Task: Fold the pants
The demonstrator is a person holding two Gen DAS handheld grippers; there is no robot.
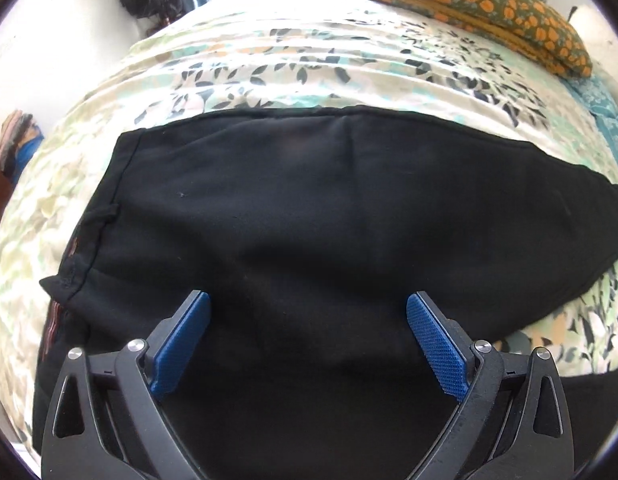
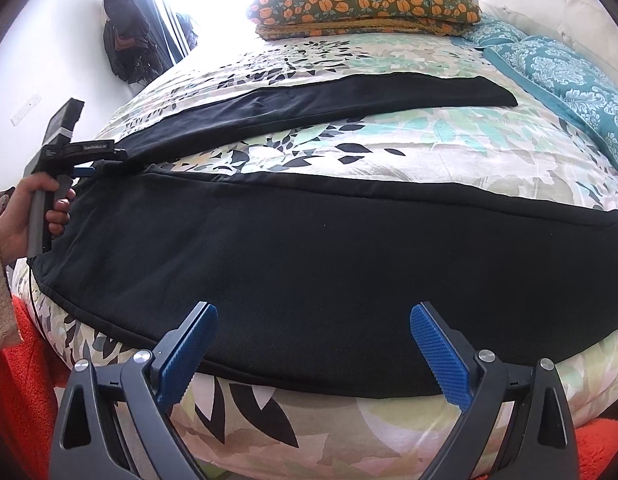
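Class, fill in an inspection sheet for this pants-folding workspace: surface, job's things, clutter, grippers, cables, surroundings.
Surface: bed with a leaf-print cover.
Job's things: black pants spread flat, legs apart, not yet folded.
Clutter: flowered pillow on a yellow blanket, teal quilt at the far side.
Grippers: left gripper open above the pants near the waist; right gripper open over the nearer leg's edge; neither holds cloth.
Cables: thin dark cord hanging at the bed's left edge.
Surroundings: bright window, dark bag hanging on the wall, orange rug below.
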